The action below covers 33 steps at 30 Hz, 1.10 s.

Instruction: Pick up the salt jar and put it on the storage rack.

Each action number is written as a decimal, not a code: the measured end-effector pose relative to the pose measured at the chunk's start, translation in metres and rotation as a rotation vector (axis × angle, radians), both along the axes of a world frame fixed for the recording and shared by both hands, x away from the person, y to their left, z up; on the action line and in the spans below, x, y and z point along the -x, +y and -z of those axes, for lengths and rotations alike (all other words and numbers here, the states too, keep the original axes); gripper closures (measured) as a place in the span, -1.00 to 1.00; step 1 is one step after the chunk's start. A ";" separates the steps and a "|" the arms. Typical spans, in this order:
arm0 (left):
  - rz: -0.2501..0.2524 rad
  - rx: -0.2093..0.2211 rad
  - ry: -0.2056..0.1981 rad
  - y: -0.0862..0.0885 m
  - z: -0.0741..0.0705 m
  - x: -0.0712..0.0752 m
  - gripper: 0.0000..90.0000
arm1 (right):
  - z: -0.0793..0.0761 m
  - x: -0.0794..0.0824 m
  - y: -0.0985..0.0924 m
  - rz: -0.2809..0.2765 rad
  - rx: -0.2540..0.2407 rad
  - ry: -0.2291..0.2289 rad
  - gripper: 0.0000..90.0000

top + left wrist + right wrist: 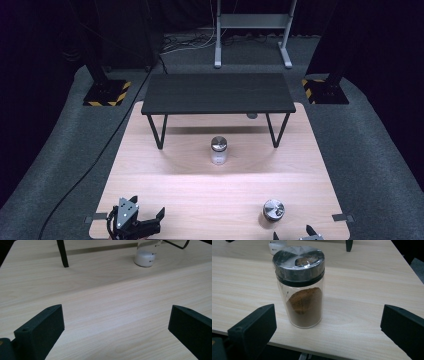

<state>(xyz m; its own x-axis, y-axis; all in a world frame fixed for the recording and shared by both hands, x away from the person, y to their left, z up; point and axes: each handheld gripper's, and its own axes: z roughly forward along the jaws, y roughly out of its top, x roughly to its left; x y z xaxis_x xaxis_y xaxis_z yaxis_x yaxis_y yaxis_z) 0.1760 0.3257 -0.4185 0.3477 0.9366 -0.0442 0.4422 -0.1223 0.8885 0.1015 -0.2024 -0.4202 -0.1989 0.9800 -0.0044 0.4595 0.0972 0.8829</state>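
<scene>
- The right gripper (291, 233), jaws wide apart and empty, faces the brown spice jar (299, 287) standing upright near the table's (165, 190) front edge; no grasp has been made, so the work looks barely begun.
- The left gripper (135, 220), jaws likewise spread with nothing between them, rests low at the front left corner, well apart from either jar.
- A white-powder jar (219, 150) stands mid-table, just before the black shelf (218, 93).
- Nothing lies between the right gripper and the brown jar; closing in and gripping remain.
</scene>
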 end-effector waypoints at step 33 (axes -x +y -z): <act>0.109 -0.013 -0.001 -0.055 0.012 -0.058 -1.00 | -0.002 -0.002 0.002 -0.005 0.018 0.003 -1.00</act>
